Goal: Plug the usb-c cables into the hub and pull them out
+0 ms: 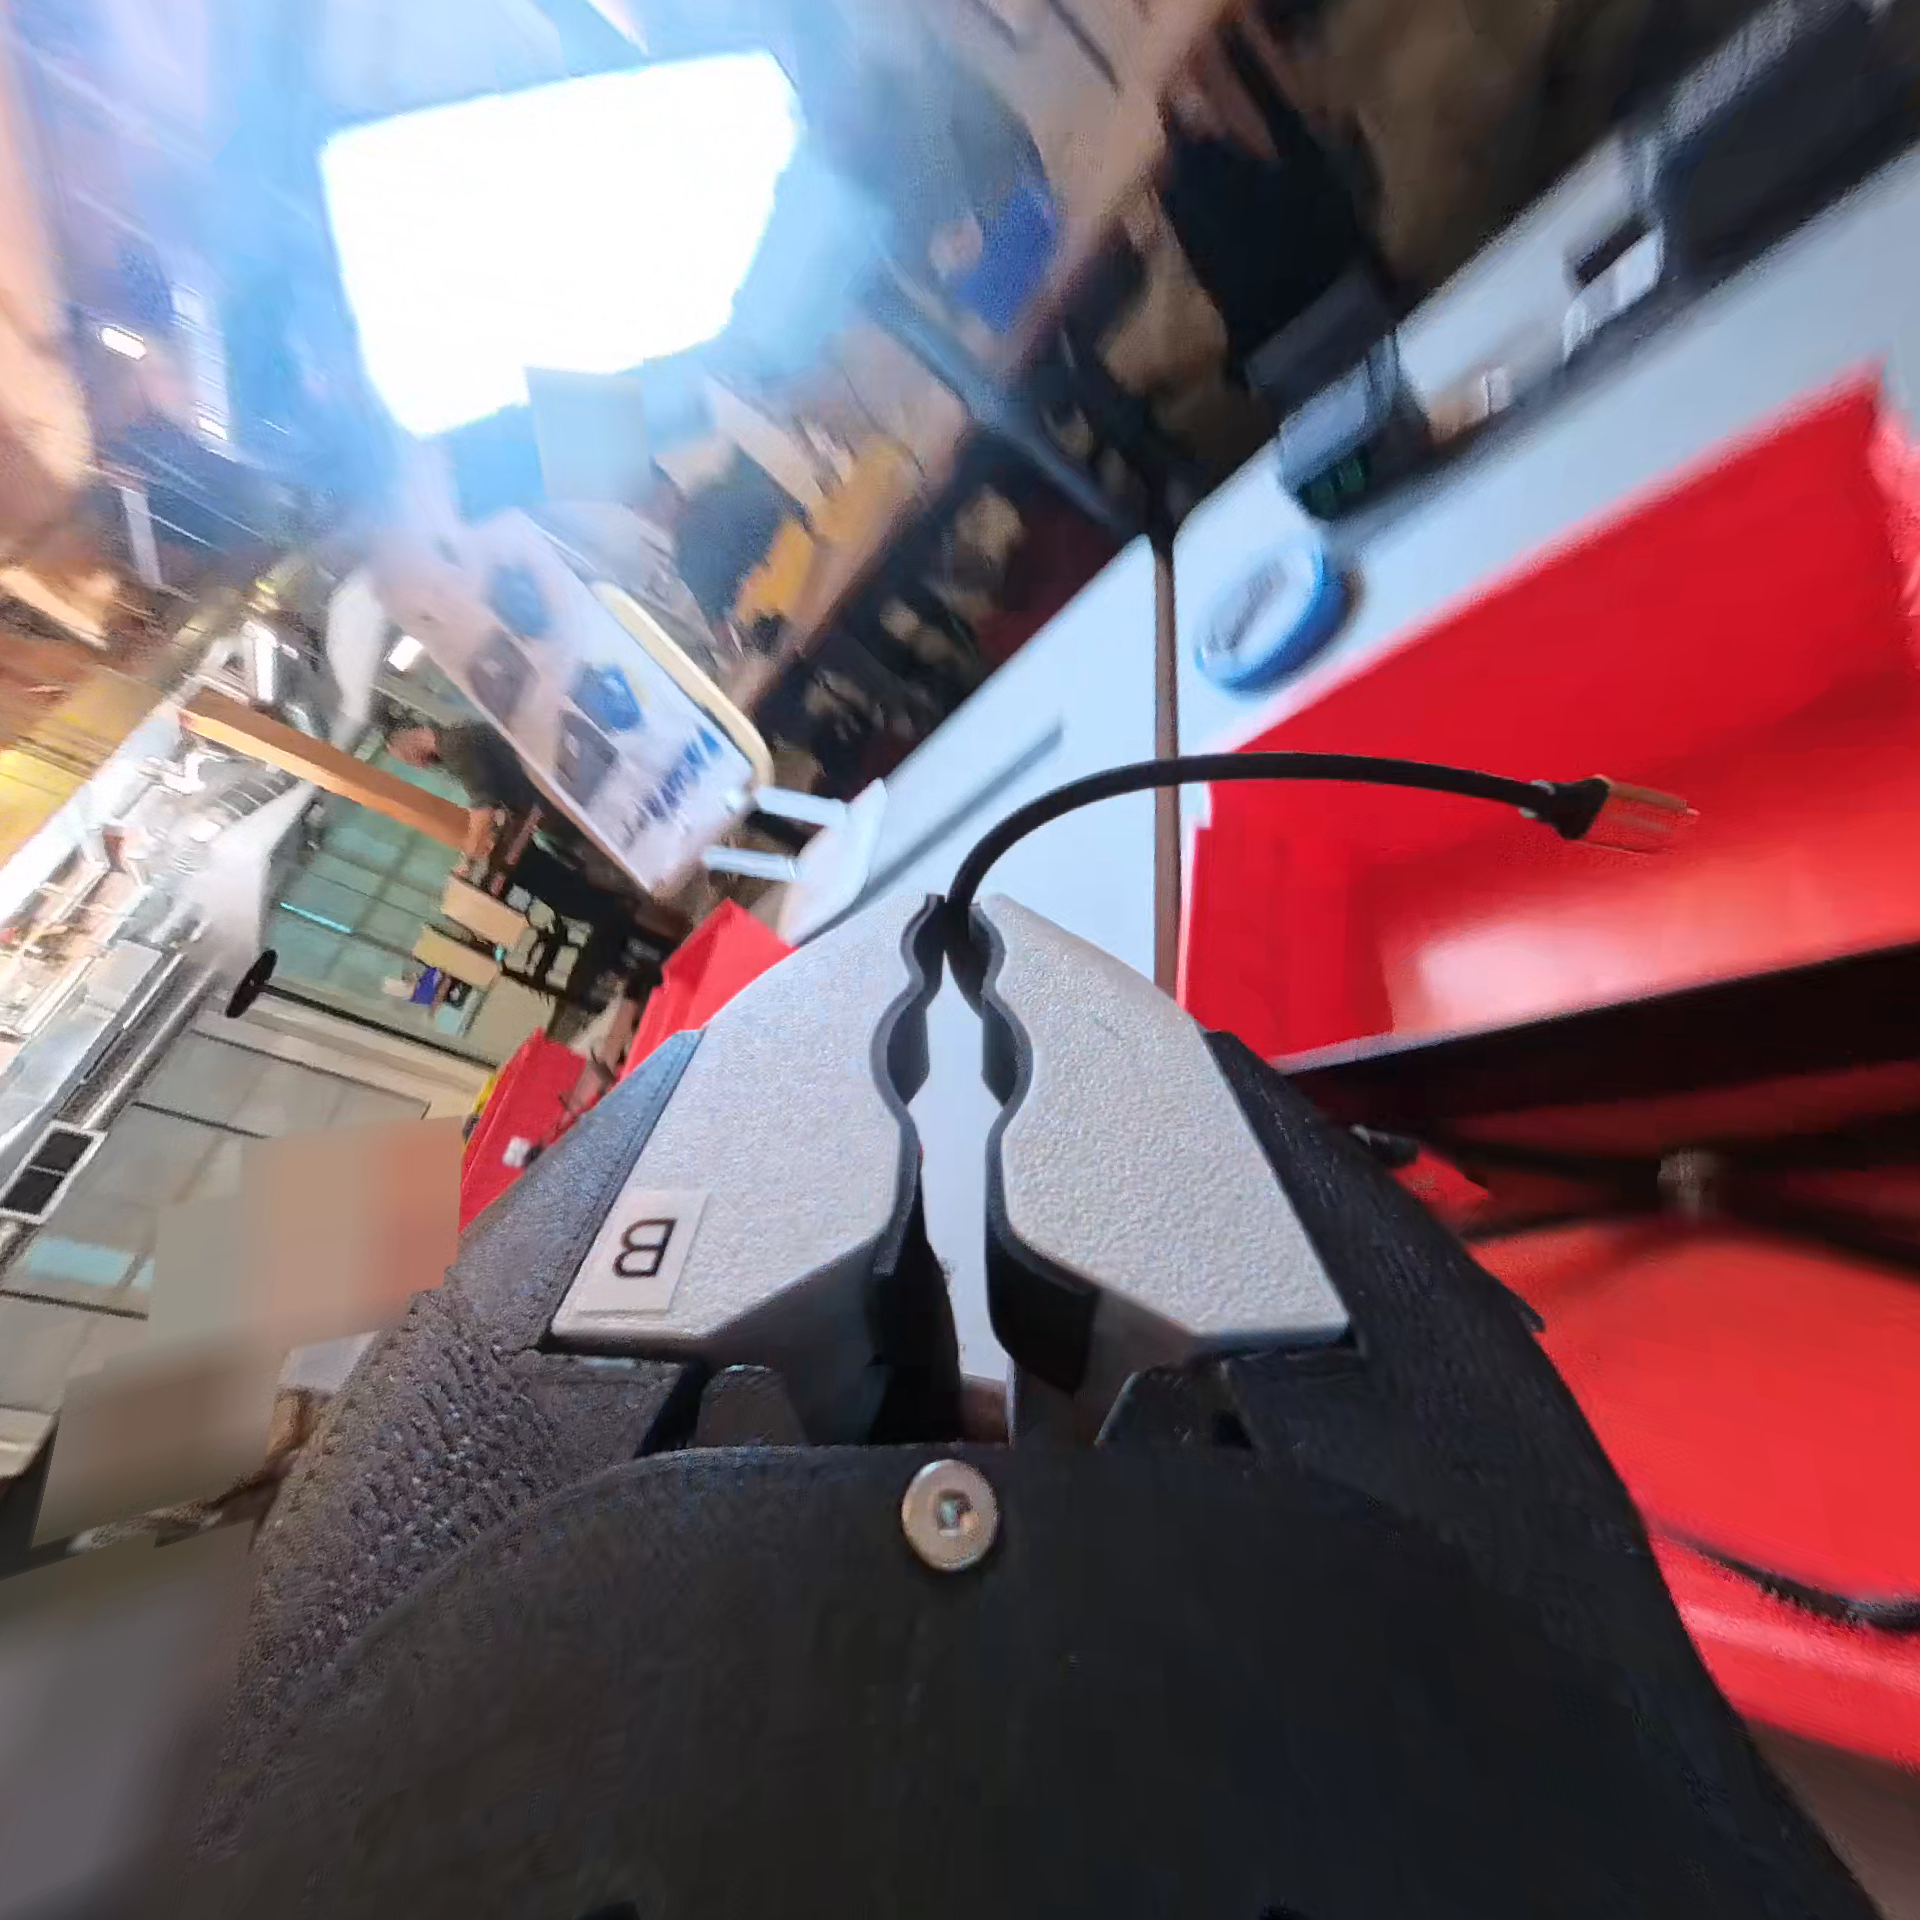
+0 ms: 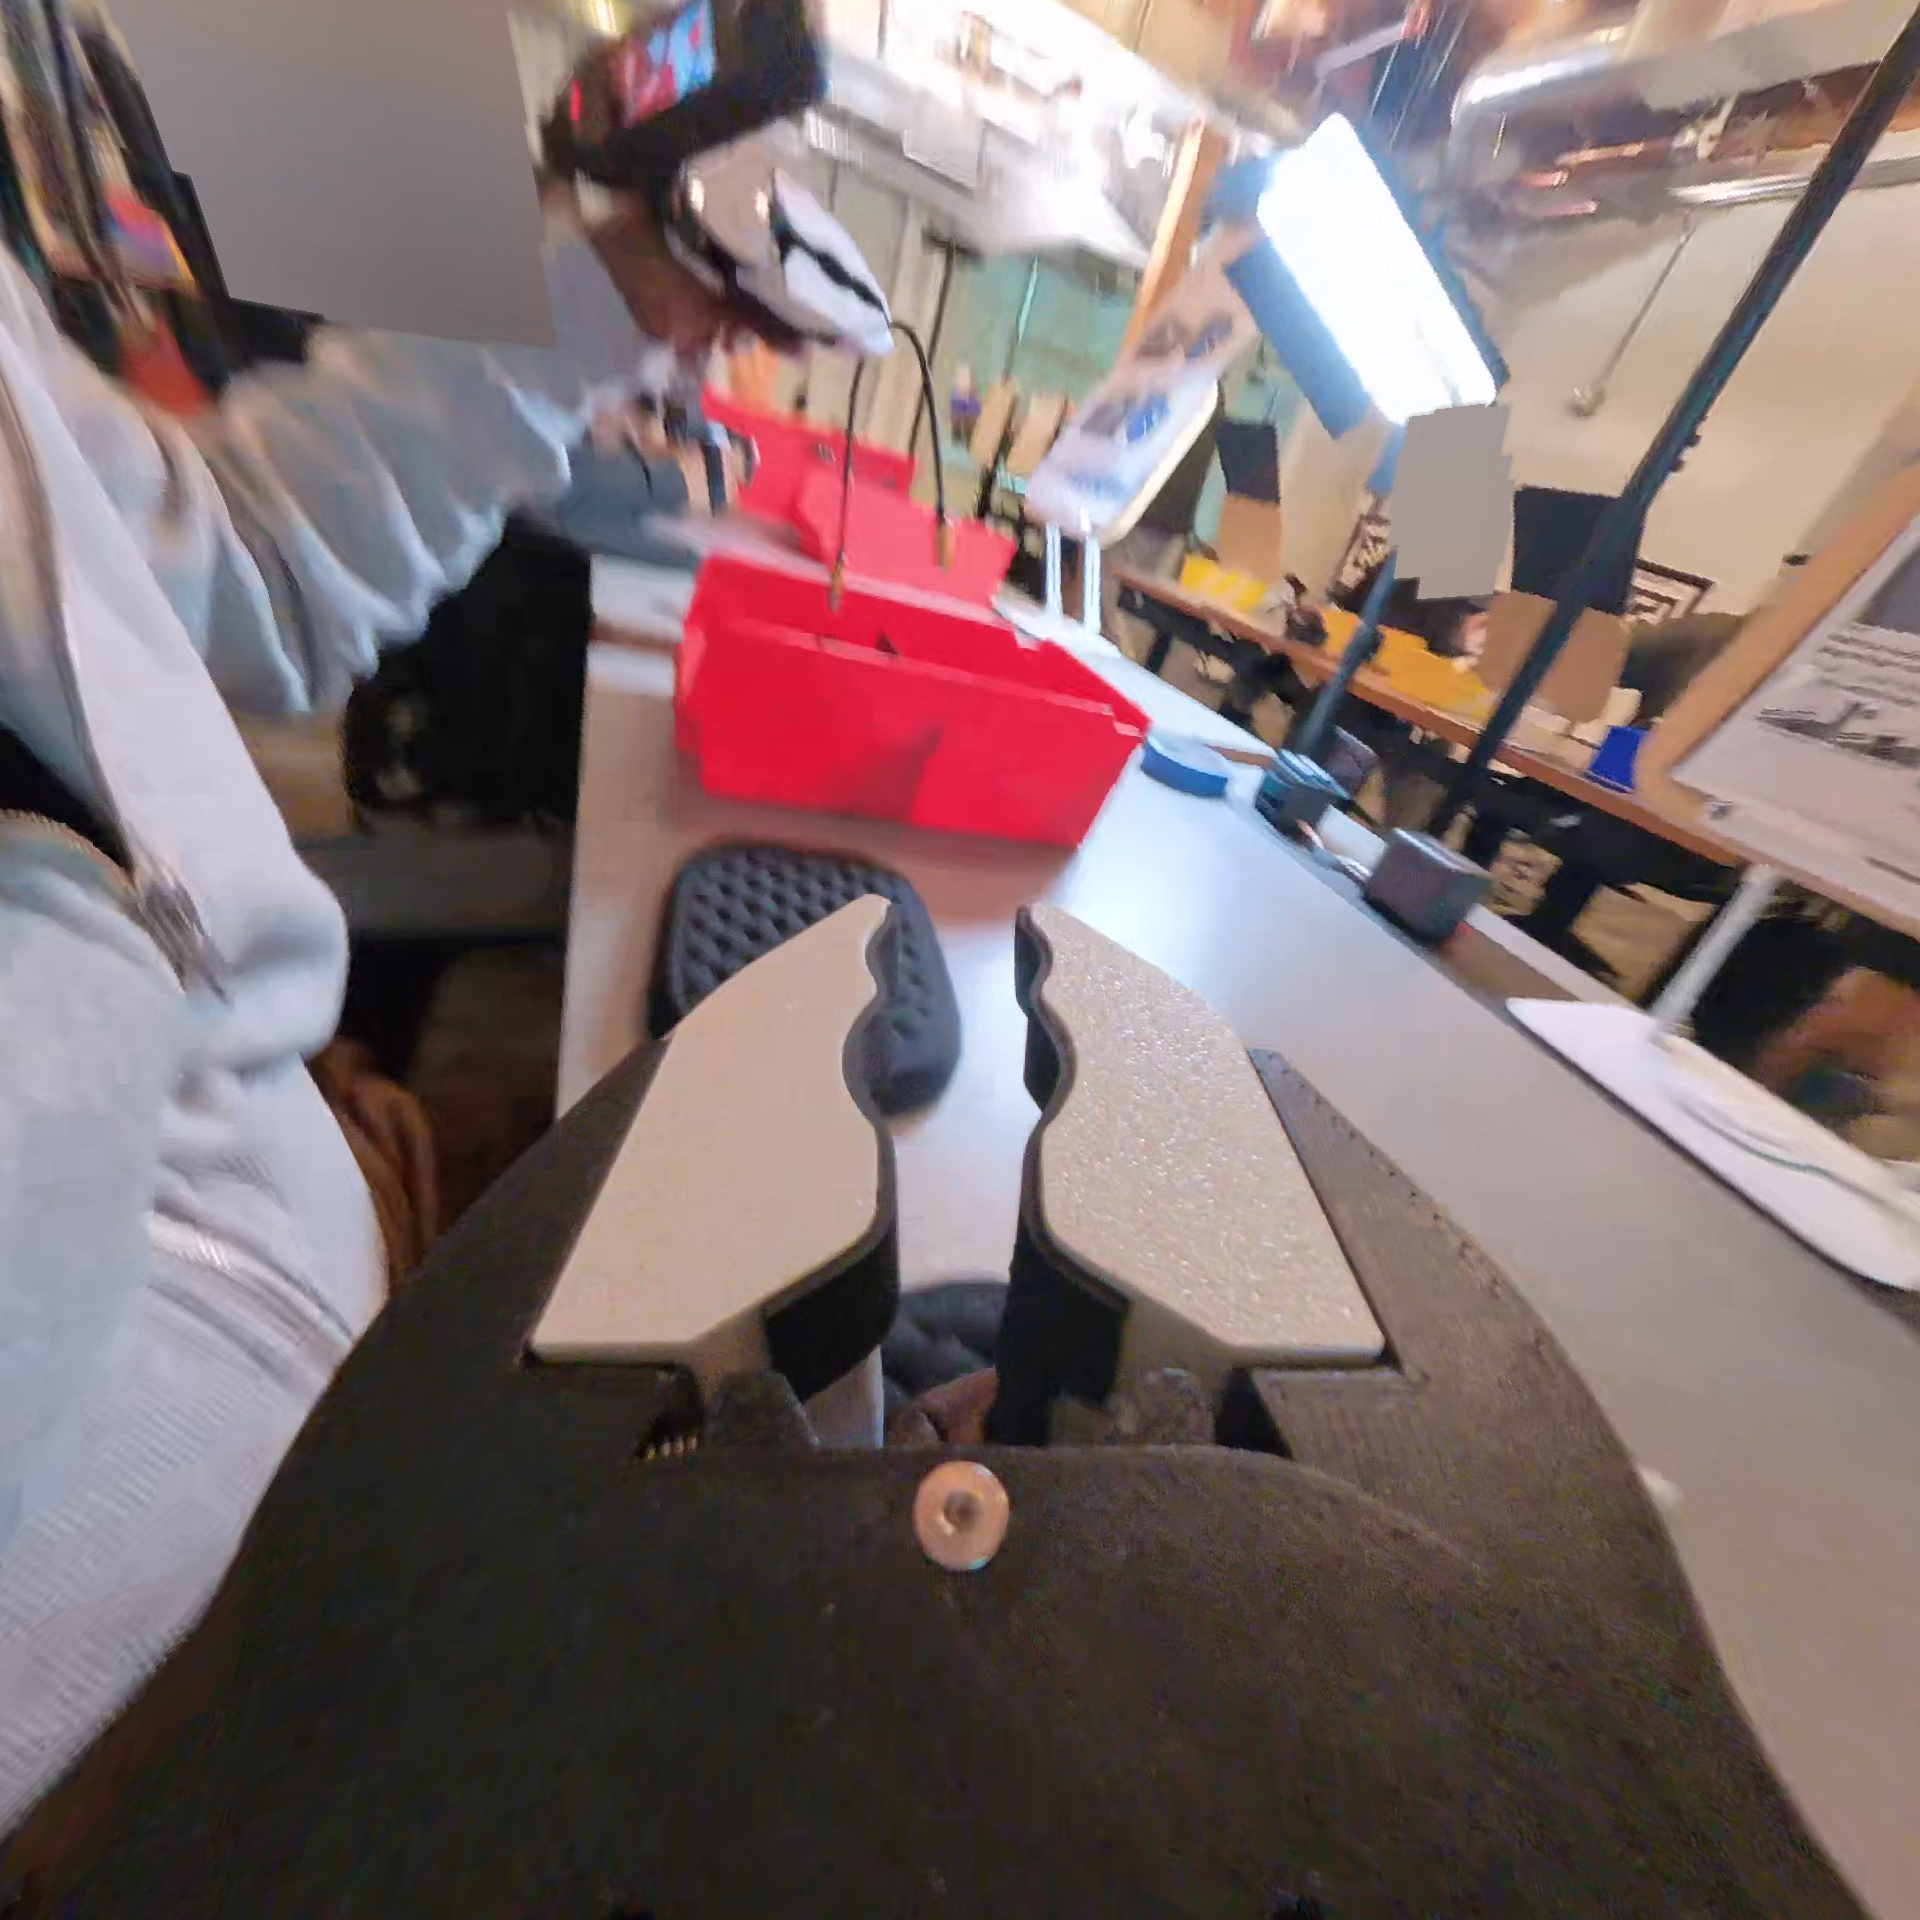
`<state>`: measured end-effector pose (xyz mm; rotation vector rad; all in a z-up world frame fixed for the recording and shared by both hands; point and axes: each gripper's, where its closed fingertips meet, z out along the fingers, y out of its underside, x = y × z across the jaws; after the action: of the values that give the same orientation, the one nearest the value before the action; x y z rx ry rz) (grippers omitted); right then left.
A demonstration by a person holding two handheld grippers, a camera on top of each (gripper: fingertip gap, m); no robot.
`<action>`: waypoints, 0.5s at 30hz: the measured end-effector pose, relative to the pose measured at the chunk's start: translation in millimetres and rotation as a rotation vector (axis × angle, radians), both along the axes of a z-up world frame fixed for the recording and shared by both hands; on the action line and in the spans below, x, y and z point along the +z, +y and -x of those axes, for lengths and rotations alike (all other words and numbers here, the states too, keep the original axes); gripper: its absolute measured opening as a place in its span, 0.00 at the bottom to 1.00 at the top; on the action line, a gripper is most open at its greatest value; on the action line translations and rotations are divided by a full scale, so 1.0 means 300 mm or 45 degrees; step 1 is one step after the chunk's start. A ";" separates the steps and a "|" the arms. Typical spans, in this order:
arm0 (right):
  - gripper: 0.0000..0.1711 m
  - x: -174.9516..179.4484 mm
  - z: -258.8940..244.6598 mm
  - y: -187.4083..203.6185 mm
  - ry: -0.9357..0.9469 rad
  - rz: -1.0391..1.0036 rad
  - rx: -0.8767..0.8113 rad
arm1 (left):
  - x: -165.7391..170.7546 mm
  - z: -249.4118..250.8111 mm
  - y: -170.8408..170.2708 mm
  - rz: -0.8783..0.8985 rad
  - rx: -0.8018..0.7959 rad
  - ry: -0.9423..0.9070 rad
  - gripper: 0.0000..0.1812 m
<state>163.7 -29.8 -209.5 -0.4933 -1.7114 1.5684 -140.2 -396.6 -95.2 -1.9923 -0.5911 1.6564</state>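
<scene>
My left gripper [image 1: 951, 930] is shut on a thin black usb-c cable [image 1: 1247, 767]. The cable arcs right from the fingertips to a metal plug [image 1: 1626, 816], held in the air beside the red bin [image 1: 1558, 727]. In the right wrist view the left gripper [image 2: 831, 281] is raised above the red bin [image 2: 883, 717], with two cable ends [image 2: 852, 457] hanging from it. My right gripper [image 2: 951, 925] is open and empty, low over the grey table [image 2: 1299, 1039]. I cannot make out a hub in either view.
A black perforated pad [image 2: 769, 925] lies on the table just beyond my right fingertips. A blue tape roll [image 2: 1184, 764] and two dark blocks [image 2: 1423, 883] sit along the right edge. A person's pale sleeve [image 2: 156, 935] fills the left side. A white sheet [image 2: 1714, 1122] lies at the right.
</scene>
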 end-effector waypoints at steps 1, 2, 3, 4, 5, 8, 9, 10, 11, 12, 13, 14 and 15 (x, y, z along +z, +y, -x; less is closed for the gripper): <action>0.12 0.018 0.006 -0.017 0.002 0.089 0.028 | 0.053 -0.030 0.032 -0.085 -0.047 0.080 0.03; 0.12 0.036 0.014 -0.034 0.008 0.176 0.051 | 0.095 -0.061 0.072 -0.176 -0.114 0.134 0.03; 0.13 0.053 0.022 -0.047 0.013 0.257 0.066 | 0.127 -0.095 0.120 -0.268 -0.192 0.168 0.03; 0.15 0.069 0.034 -0.058 0.022 0.319 0.068 | 0.152 -0.129 0.171 -0.349 -0.274 0.187 0.03; 0.16 0.087 0.050 -0.064 0.044 0.354 0.047 | 0.165 -0.161 0.224 -0.416 -0.349 0.184 0.03; 0.23 0.178 0.096 -0.076 0.233 0.262 -0.098 | 0.170 -0.241 0.378 -0.576 -0.523 0.101 0.03; 0.26 0.221 0.101 -0.087 0.348 0.180 -0.148 | 0.164 -0.268 0.435 -0.632 -0.591 0.056 0.03; 0.26 0.263 0.098 -0.106 0.483 0.079 -0.185 | 0.152 -0.295 0.491 -0.691 -0.655 -0.006 0.03; 0.26 0.297 0.092 -0.131 0.621 -0.040 -0.218 | 0.142 -0.322 0.543 -0.756 -0.717 -0.055 0.03; 0.26 0.324 0.088 -0.154 0.754 -0.150 -0.261 | 0.132 -0.349 0.594 -0.800 -0.781 -0.096 0.03; 0.26 0.343 0.084 -0.176 0.867 -0.240 -0.301 | 0.119 -0.373 0.639 -0.834 -0.834 -0.137 0.03; 0.26 0.354 0.084 -0.195 0.953 -0.308 -0.341 | 0.104 -0.396 0.681 -0.856 -0.882 -0.177 0.03; 0.26 0.347 0.091 -0.212 1.007 -0.396 -0.374 | 0.088 -0.419 0.719 -0.864 -0.935 -0.216 0.03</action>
<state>136.4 -93.4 -105.4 0.0495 -1.1621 1.0472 -14.3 -180.8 -68.8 -1.5583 -0.3394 0.7187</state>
